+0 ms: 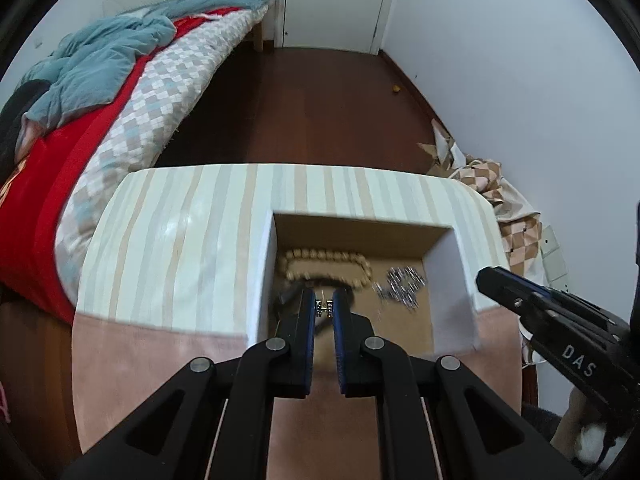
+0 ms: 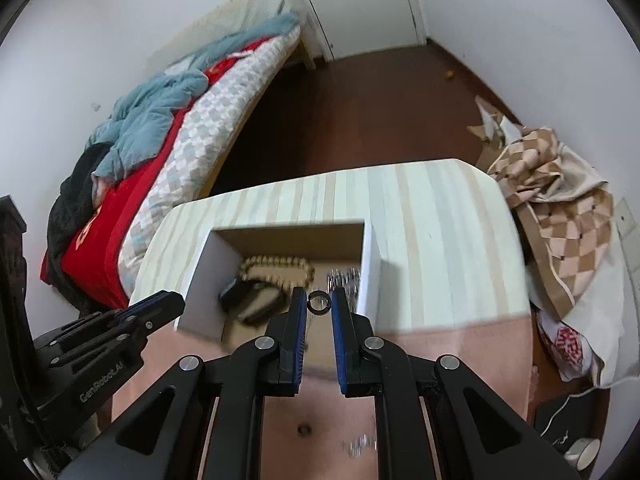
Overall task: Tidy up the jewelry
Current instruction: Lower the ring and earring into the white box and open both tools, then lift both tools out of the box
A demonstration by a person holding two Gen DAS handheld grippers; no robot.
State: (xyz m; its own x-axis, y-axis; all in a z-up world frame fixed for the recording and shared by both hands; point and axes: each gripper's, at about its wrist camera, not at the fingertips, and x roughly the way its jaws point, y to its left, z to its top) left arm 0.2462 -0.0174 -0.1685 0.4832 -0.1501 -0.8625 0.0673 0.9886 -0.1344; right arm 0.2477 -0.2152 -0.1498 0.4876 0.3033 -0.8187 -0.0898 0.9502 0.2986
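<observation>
In the left wrist view my left gripper (image 1: pixel 324 300) is shut on a small sparkling jewel piece (image 1: pixel 324 309), held just above the open white box (image 1: pixel 452 280). Inside the box lie a beige bead bracelet (image 1: pixel 326 264), a silver chain (image 1: pixel 402 286) and a dark band partly hidden behind my fingers. My right gripper (image 2: pixel 319 297) is shut on a dark ring (image 2: pixel 311 305) over the box's (image 2: pixel 208 272) near edge. The bead bracelet (image 2: pixel 276 268) and a black band (image 2: pixel 248 300) show there too. Each gripper appears in the other's view: right (image 1: pixel 486 278), left (image 2: pixel 172 300).
The box stands on a table with a striped cloth (image 1: pixel 180 240) and a pink cloth (image 1: pixel 160 360). A small dark piece (image 2: pixel 304 428) and a blurred silvery piece (image 2: pixel 360 446) lie on the pink cloth. A bed (image 1: pixel 100 120) is at the left; checked fabric (image 2: pixel 560 208) is piled at the right.
</observation>
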